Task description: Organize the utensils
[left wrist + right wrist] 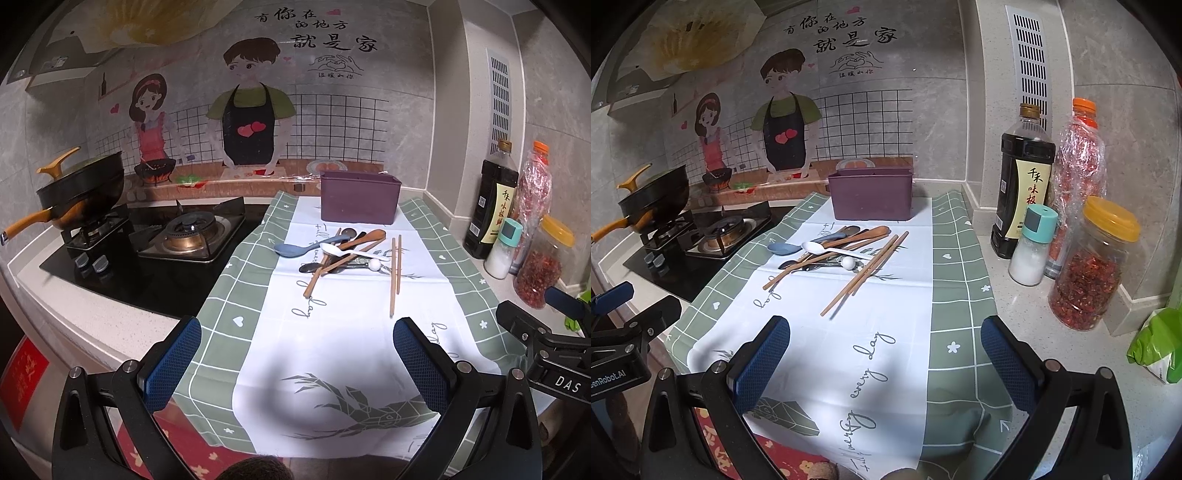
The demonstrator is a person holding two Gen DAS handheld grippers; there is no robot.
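A pile of utensils (345, 251) lies on the white and green cloth (332, 332): a blue spoon (295, 249), a white spoon (351, 252), wooden spoons, dark metal spoons and wooden chopsticks (395, 275). Behind the pile stands a purple holder box (360, 199). My left gripper (297, 360) hangs open over the cloth's near end, well short of the pile, nothing between its fingers. In the right wrist view the pile (834, 251), the chopsticks (866, 271) and the purple box (871, 195) appear again. My right gripper (886, 360) is open and empty too.
A gas hob (177, 236) with a black wok (81, 184) sits left of the cloth. At the right stand a soy sauce bottle (1021, 184), a salt shaker (1032, 245), a chilli jar (1097, 266), a plastic bottle (1078, 147) and a green bag (1156, 343).
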